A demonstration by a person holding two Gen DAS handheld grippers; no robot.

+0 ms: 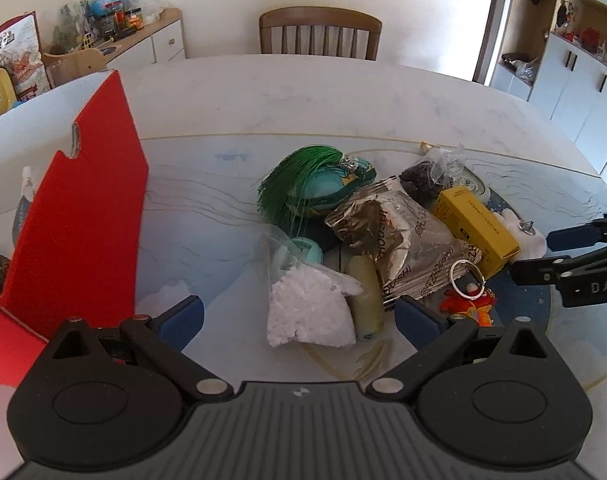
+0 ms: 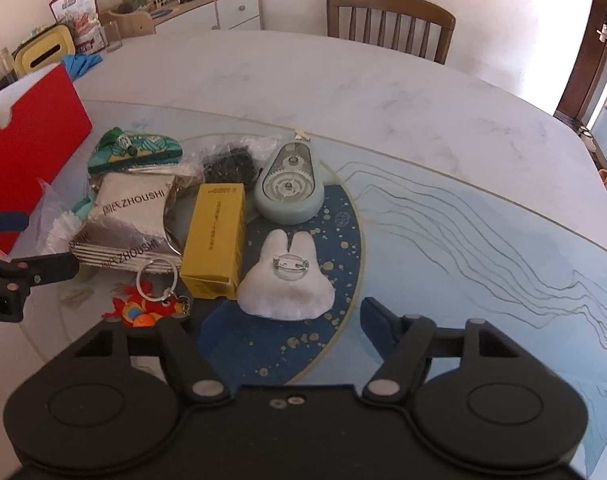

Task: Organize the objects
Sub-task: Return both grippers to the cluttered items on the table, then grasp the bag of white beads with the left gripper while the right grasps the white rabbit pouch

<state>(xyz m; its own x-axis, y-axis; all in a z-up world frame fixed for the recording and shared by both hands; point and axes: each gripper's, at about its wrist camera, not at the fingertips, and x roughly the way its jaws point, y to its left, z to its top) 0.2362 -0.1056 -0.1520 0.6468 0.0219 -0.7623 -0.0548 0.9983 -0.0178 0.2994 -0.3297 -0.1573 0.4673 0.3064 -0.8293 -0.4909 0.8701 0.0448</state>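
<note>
The left gripper (image 1: 299, 316) hangs with jaws spread wide, holding nothing; a crinkled clear bag of white granules (image 1: 309, 312) and a pale waxy cylinder (image 1: 365, 296) lie between its blue pads. Ahead sit a creased silver foil pouch (image 1: 399, 240) and a green fringed tassel (image 1: 295, 188); a red felt-lined box flap (image 1: 83, 220) stands to its left. The right gripper (image 2: 283, 320) is also parted and empty, a fluffy white rabbit brooch (image 2: 287, 280) just before it, a yellow cardboard carton (image 2: 215, 232) ahead-left, and a teardrop-shaped geared plastic dispenser (image 2: 289, 188) beyond.

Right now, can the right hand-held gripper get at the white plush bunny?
Probably yes: the right hand-held gripper is open, the bunny lies straight ahead with nothing on it; only the yellow box sits close beside.
</note>
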